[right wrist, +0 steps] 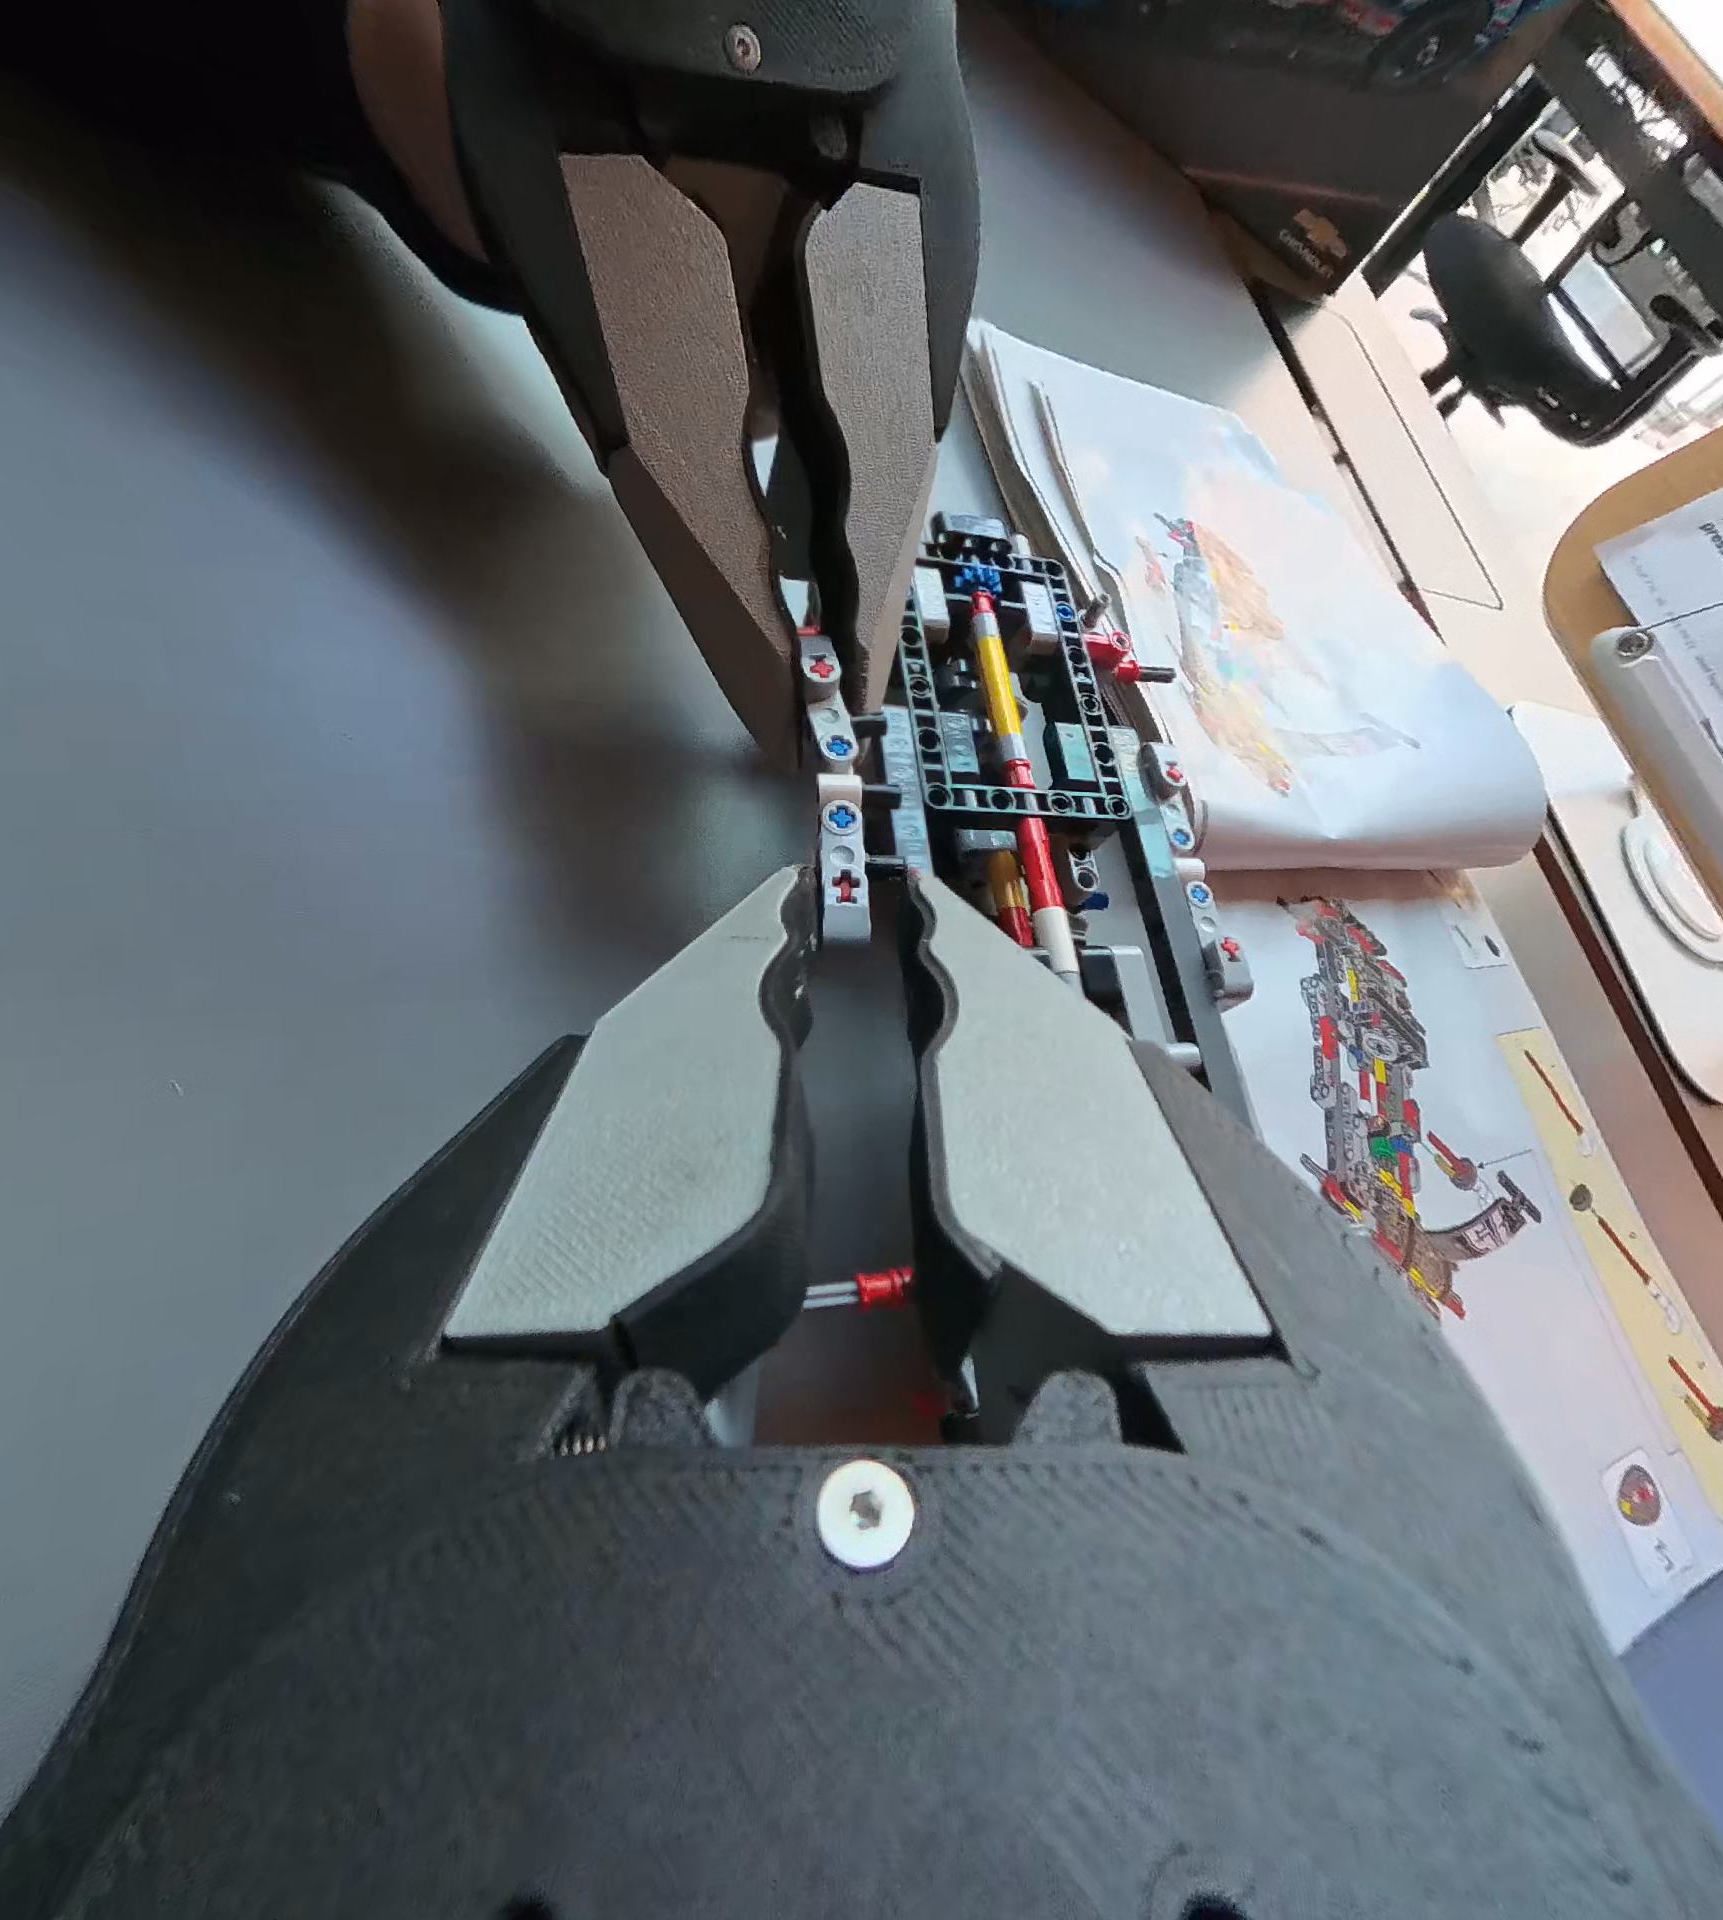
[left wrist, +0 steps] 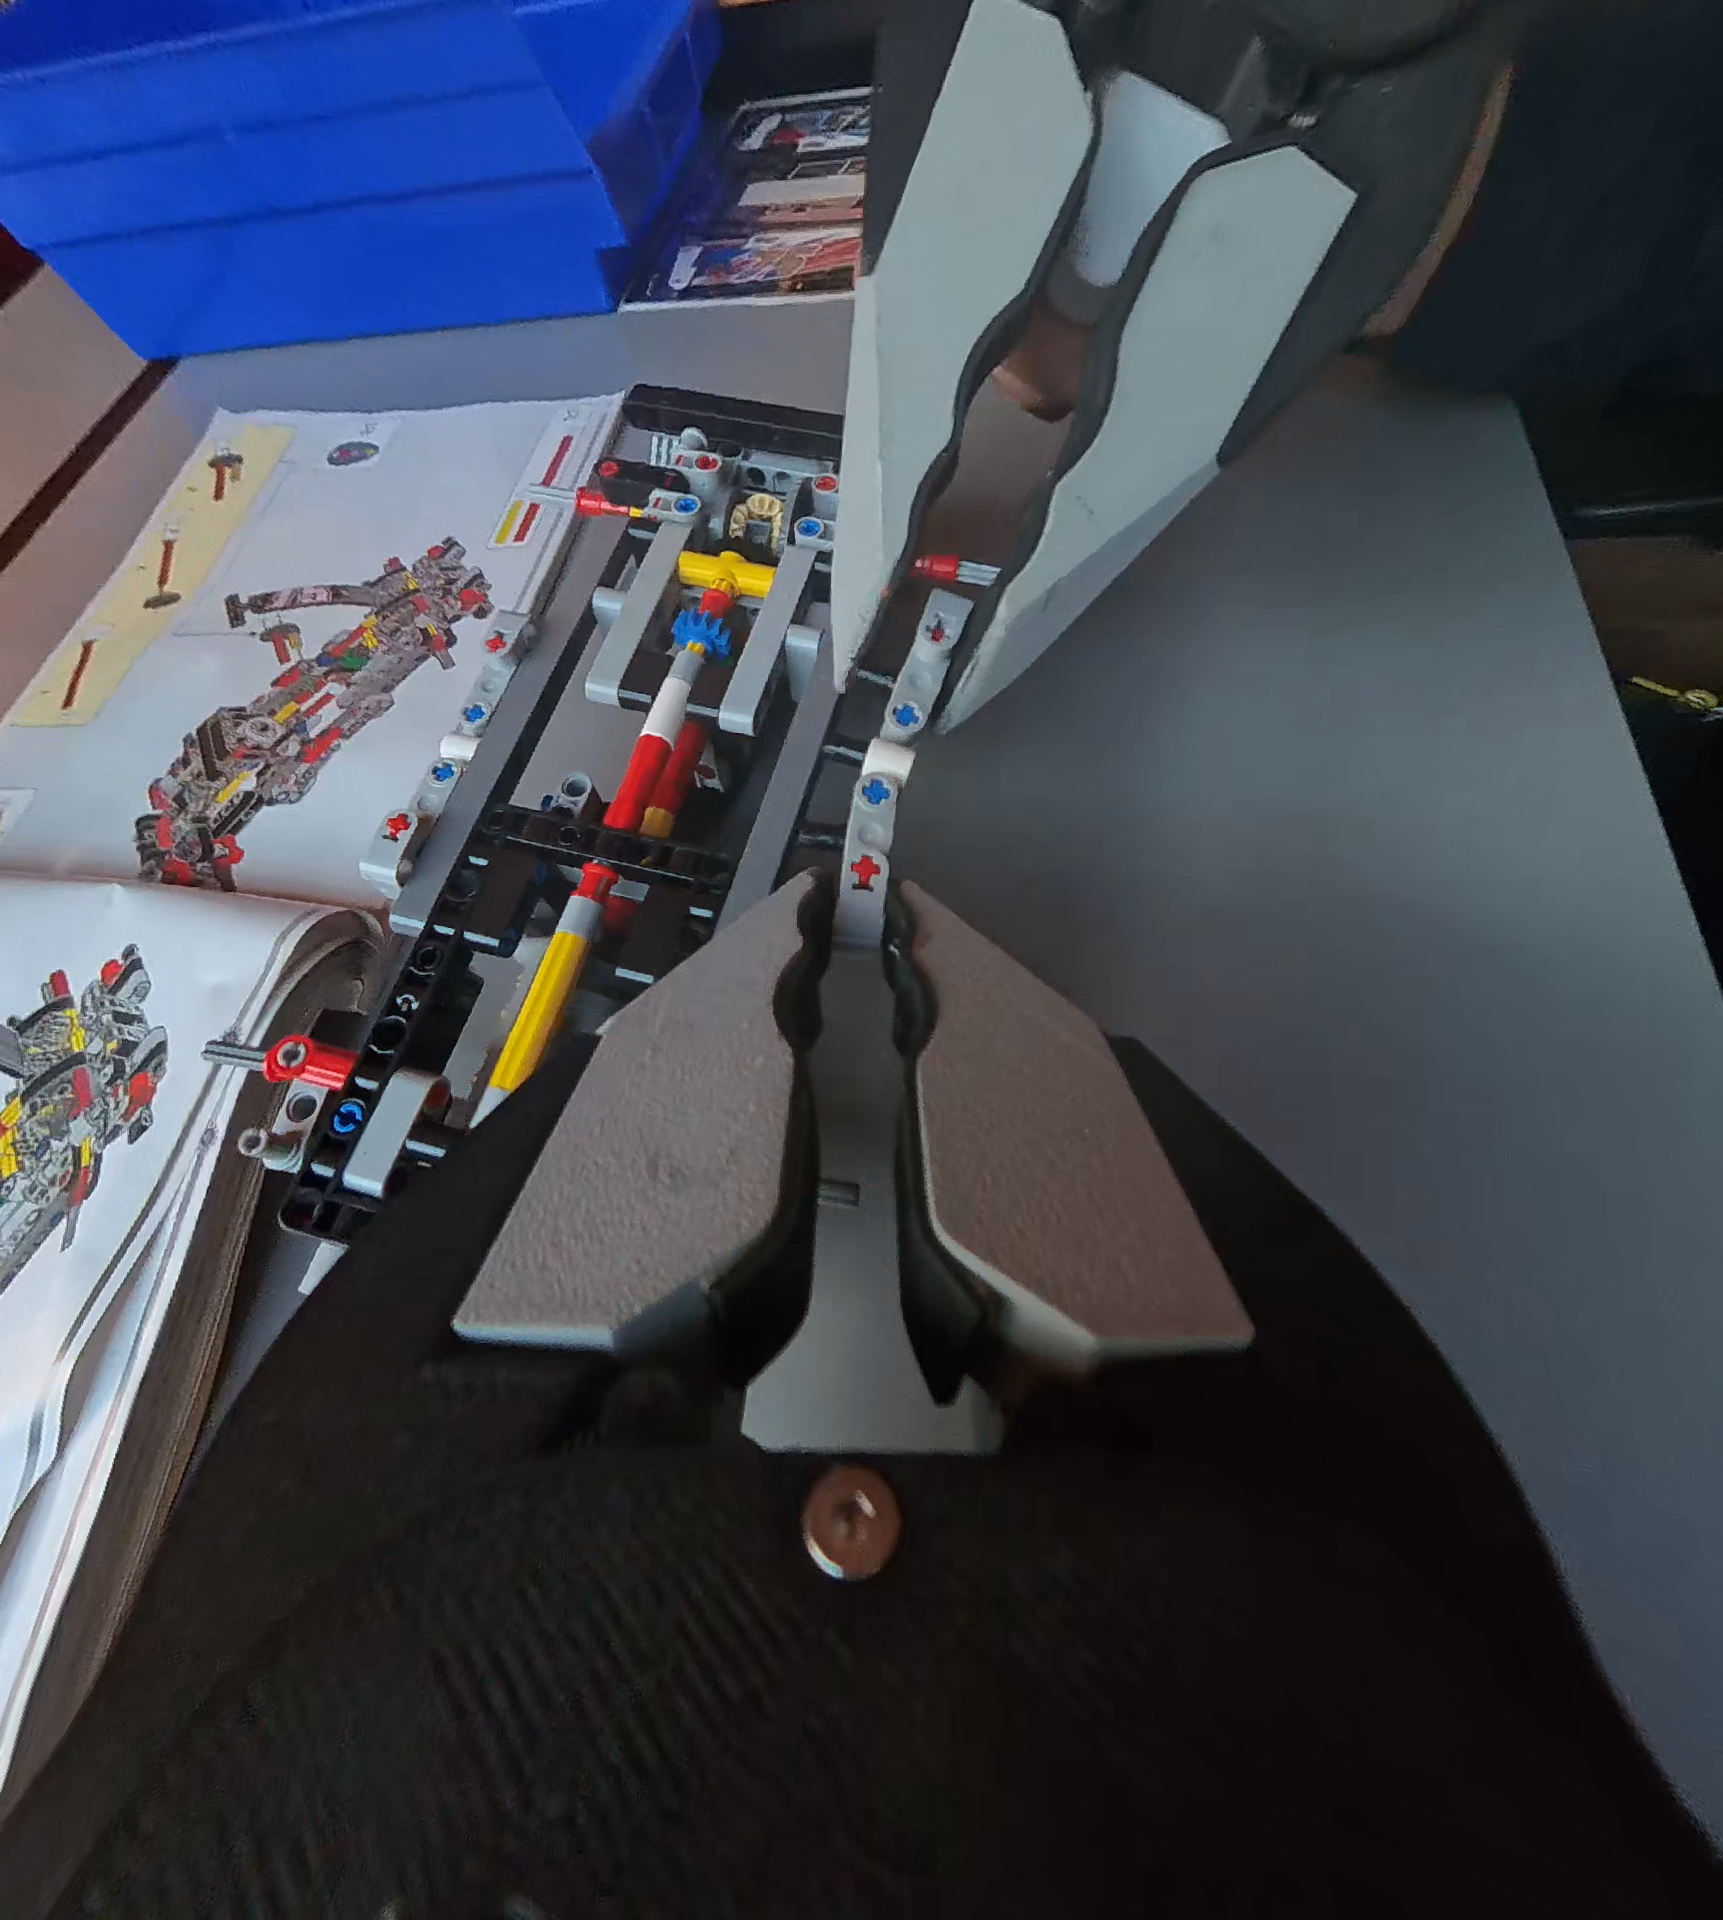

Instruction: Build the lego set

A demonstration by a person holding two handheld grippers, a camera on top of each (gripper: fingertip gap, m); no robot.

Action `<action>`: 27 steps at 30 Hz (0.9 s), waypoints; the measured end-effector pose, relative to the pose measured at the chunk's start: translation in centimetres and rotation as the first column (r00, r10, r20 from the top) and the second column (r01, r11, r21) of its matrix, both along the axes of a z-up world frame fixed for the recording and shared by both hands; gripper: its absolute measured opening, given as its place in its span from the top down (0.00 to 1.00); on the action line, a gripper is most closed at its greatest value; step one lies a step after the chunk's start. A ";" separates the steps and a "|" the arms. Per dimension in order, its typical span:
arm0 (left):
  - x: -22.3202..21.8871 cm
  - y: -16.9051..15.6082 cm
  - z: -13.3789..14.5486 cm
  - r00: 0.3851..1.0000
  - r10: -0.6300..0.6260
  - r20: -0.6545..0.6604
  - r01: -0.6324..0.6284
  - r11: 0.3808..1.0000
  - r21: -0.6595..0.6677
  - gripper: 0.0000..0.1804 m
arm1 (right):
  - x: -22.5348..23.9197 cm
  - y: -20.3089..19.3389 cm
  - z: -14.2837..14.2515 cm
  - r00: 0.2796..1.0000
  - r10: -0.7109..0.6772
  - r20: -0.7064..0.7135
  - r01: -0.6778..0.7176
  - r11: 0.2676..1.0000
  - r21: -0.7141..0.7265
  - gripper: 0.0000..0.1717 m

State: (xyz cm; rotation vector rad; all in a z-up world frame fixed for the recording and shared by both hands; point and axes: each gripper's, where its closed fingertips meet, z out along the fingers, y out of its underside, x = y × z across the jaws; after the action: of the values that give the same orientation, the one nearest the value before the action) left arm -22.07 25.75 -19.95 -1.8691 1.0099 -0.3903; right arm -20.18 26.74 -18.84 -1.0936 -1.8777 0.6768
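Setting: a grey table [left wrist: 1304, 831] with an open instruction booklet [left wrist: 213, 644] lying flat. Blue bins [left wrist: 265, 187] stand at its far edge.

Model: a long brick-built frame [left wrist: 608, 842] of black and grey beams lies flat on the table, just beside the booklet and partly over its edge. Red, yellow and white shafts run down its middle.

Side links: a row of light grey link beams runs along the frame's outer edge, marked with red and blue cross-shaped axle ends. The two grippers face each other from opposite ends of this row.

Left gripper [left wrist: 852, 904]: its fingers are clenched on the end of the near link beam [left wrist: 867, 831], with a black pad pressed against each side, just below the red cross.

Right gripper [right wrist: 857, 904]: its fingers stand close together, astride the other end of the row. At the tips, one pad lies against the far link beam [right wrist: 841, 862] and the other stands slightly clear of it.

Red pin [right wrist: 878, 1286]: it sits further back between the right gripper's fingers, bridging the gap from pad to pad. It looks pinched there.

Whether that pin is also joined to the frame: cannot tell.

Background: an office chair [right wrist: 1501, 301] stands well away from the table.
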 end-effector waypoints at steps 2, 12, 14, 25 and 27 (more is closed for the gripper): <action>0.1 -0.3 -0.2 1.000 -0.029 0.010 0.029 0.999 0.024 0.97 | 0.0 -0.2 -0.3 1.000 0.013 -0.011 -0.014 0.999 -0.035 0.93; -0.5 -0.5 -1.8 0.982 -0.102 -0.157 0.108 0.994 0.035 0.97 | 0.1 -0.4 -1.9 0.997 0.032 0.073 -0.031 0.999 -0.013 0.97; -0.6 -0.5 -1.9 0.979 -0.119 -0.167 0.128 0.991 0.043 0.97 | 0.1 -0.4 -2.0 0.996 0.040 0.081 -0.042 0.999 0.019 0.97; -0.3 -0.1 -1.6 0.978 -0.133 -0.163 0.139 0.990 0.026 0.97 | 0.4 0.0 -1.5 0.994 0.058 0.091 -0.057 0.998 -0.017 0.97; -0.5 0.0 -1.9 0.978 -0.112 -0.174 0.116 0.993 0.014 0.96 | 0.5 0.0 -1.5 0.994 0.055 0.092 -0.052 0.998 -0.031 0.97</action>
State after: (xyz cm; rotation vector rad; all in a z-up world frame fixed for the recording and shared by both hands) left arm -22.61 25.74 -21.87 -1.8523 1.2376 -0.2852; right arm -19.69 26.70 -20.30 -1.1133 -1.9883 0.6961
